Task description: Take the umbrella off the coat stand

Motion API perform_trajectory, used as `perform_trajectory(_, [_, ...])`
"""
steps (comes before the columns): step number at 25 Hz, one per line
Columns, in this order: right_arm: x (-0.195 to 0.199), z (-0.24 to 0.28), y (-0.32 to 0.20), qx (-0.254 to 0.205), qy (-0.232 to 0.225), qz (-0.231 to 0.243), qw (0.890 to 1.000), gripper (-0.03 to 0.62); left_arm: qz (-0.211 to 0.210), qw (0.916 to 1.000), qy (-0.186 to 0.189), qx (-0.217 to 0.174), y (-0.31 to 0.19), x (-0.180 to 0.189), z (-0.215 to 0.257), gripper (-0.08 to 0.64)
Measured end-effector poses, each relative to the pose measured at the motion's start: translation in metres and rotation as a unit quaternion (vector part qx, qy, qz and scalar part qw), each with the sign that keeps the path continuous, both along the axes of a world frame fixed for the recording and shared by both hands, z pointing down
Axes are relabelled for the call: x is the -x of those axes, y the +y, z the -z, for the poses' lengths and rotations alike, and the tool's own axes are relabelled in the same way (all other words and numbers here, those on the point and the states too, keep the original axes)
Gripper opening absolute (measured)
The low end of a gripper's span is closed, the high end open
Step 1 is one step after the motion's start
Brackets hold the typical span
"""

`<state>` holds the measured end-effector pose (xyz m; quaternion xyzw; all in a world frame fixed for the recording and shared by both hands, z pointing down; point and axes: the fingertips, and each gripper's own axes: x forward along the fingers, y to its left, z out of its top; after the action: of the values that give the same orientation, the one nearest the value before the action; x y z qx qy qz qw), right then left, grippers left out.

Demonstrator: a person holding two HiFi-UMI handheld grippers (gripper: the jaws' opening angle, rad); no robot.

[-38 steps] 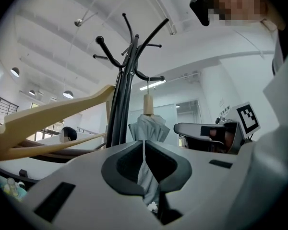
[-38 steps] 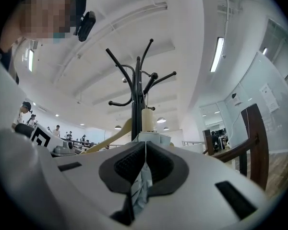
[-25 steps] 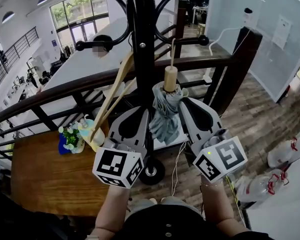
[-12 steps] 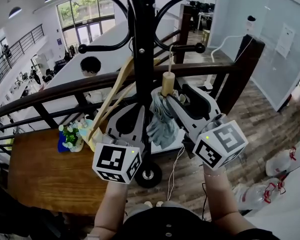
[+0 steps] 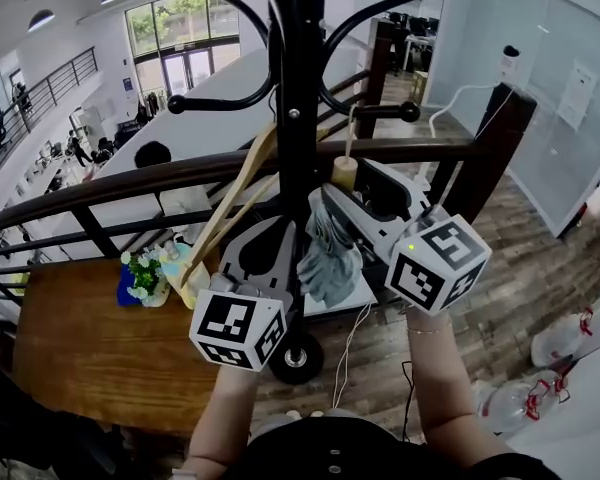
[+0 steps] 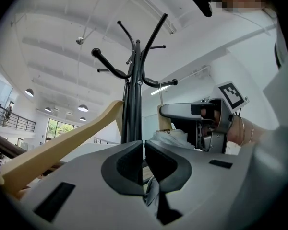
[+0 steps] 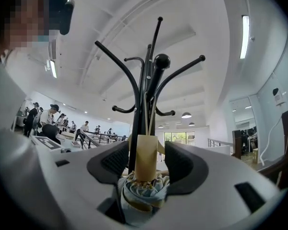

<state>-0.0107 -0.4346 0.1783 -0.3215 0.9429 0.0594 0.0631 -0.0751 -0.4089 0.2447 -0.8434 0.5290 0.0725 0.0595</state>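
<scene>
A black coat stand (image 5: pixel 298 118) rises in front of me. A folded pale-blue umbrella (image 5: pixel 330 250) with a wooden handle (image 5: pixel 344 173) hangs by its cord from one hook. In the right gripper view the handle (image 7: pixel 146 159) stands between the jaws of my right gripper (image 7: pixel 146 150). Those jaws are opening, and a gap shows on each side of the handle. In the head view the right gripper (image 5: pixel 357 192) reaches in from the right. My left gripper (image 5: pixel 285 228) is shut beside the pole, left of the umbrella. Its jaws (image 6: pixel 143 145) hold nothing that I can make out.
A wooden clothes hanger (image 5: pixel 235 183) hangs on the stand's left side, close to the left gripper. A dark railing (image 5: pixel 130 178) runs behind the stand. Below left are a wooden table (image 5: pixel 90 338) and a flower pot (image 5: pixel 145 273). The right gripper (image 6: pixel 201 119) also shows in the left gripper view.
The right gripper's jaws have spread apart and it has risen along the umbrella, from the fabric to the wooden handle. The left gripper has stayed by the pole.
</scene>
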Motion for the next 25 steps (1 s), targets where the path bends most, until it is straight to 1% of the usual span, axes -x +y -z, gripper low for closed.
perform_trajectory(4, [0.007,-0.005,-0.005,0.007,0.013,0.005,1.000,0.226,0.010,0.9999,0.008,0.004,-0.002,0.009,-0.003,0.026])
perform_trajectory(8, [0.010,-0.005,-0.008,0.003,0.019,0.006,1.000,0.165,0.010,0.9999,0.014,0.002,-0.003,0.012,-0.004,0.026])
perform_trajectory(9, [0.011,-0.004,-0.008,0.002,0.018,0.008,1.000,0.161,0.010,0.9998,0.015,0.002,-0.003,0.013,-0.004,0.026])
perform_trajectory(13, [0.007,0.002,-0.006,0.000,-0.011,0.000,1.000,0.150,0.012,0.9997,0.018,0.006,-0.003,0.014,-0.008,0.026])
perform_trajectory(18, [0.003,0.002,-0.007,0.000,-0.009,-0.009,1.000,0.150,0.011,0.9998,0.018,0.000,-0.004,0.014,-0.004,0.026])
perform_trajectory(21, [-0.004,0.010,-0.004,-0.010,-0.019,-0.020,1.000,0.150,0.011,0.9997,0.020,0.000,-0.004,0.014,-0.004,0.026])
perform_trajectory(25, [-0.009,0.018,0.000,-0.018,-0.031,-0.013,0.999,0.149,0.012,0.9996,0.025,-0.006,-0.003,0.015,0.000,0.026])
